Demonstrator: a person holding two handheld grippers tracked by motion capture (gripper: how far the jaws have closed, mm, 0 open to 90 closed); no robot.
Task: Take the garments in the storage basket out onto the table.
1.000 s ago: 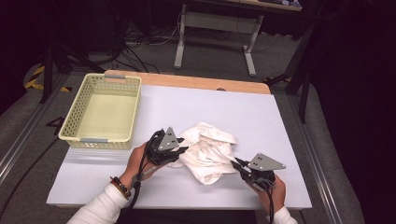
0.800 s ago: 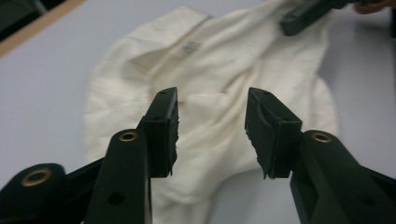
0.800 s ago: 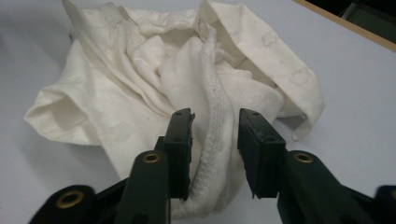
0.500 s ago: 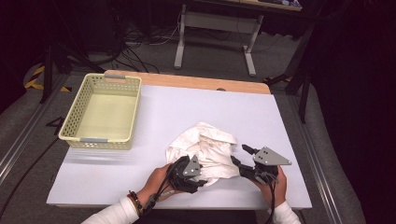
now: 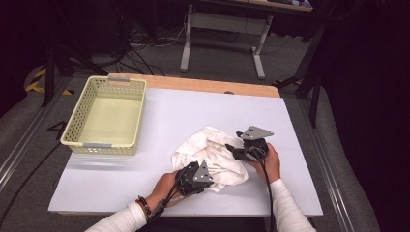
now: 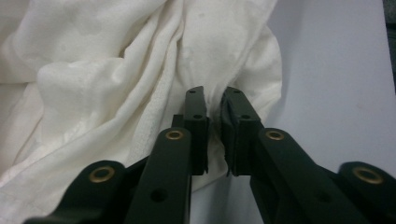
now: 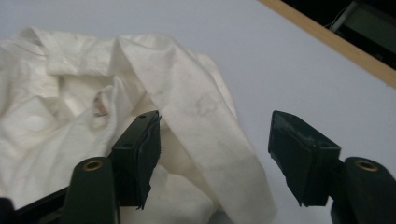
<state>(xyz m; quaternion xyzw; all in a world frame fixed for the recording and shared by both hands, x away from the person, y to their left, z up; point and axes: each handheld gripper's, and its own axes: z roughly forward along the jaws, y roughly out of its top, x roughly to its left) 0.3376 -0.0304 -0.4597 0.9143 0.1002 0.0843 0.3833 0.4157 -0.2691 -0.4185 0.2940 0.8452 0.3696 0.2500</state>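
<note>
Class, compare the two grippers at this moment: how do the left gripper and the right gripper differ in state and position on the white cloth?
The left gripper has just closed, pinching a fold at the white cloth's near edge; the right gripper is open, a strip of cloth lying loose between its fingers, at the cloth's right side. Both are black and hand-held.

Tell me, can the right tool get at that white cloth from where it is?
Probably yes. The right tool stands open with a fold of the cloth between its jaws, and nothing blocks it.

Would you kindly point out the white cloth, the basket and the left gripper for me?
white cloth (image 5: 212,147): high view, on its crumpled middle.
basket (image 5: 104,144): high view, on its near rim.
left gripper (image 6: 215,100): left gripper view, between the fingertips pinching the cloth's edge.
</note>
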